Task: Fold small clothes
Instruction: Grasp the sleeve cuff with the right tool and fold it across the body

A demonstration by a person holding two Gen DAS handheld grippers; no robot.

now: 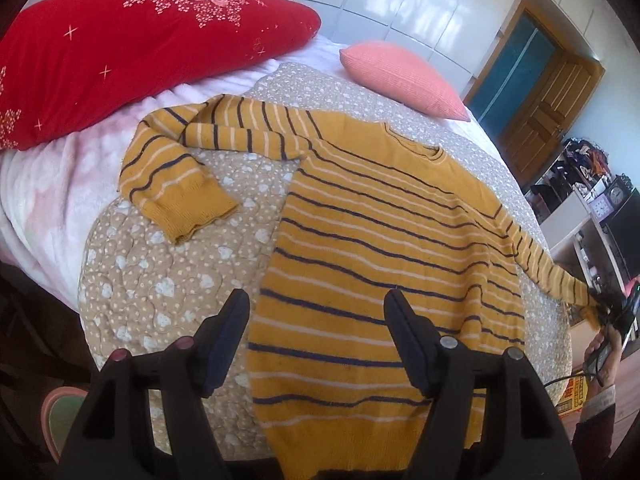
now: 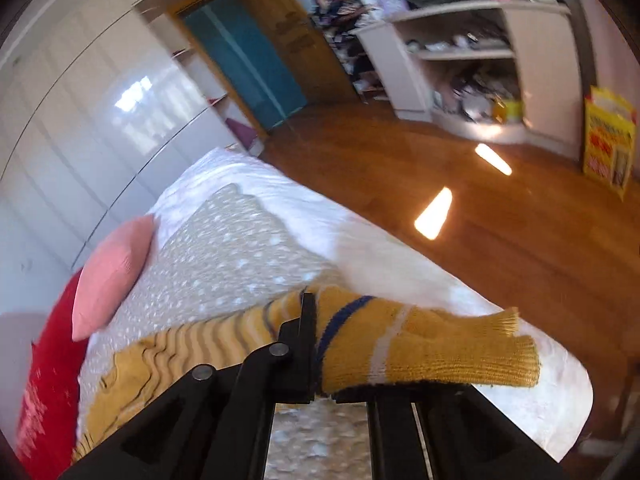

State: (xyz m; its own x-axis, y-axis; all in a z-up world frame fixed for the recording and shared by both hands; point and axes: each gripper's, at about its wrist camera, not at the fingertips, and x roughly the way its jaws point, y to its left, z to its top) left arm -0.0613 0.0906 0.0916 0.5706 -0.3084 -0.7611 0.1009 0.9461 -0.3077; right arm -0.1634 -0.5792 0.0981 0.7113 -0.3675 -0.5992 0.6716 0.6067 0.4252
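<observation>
One striped sweater (image 1: 384, 264) lies flat on a bed, collar toward the far pillows, hem nearest the camera.

Its left sleeve (image 1: 176, 184) is doubled back on the dotted quilt (image 1: 160, 280); the right sleeve (image 2: 420, 348) stretches sideways off the bed's edge, clenched in the right tool (image 2: 316, 360). Left tool (image 1: 316, 320) hovers released above the hem. Red pillow (image 1: 132, 52) and pink cushion (image 1: 400, 76) sit beyond; cluttered shelves (image 2: 472, 52) stand across the wood floor (image 2: 460, 216).
</observation>
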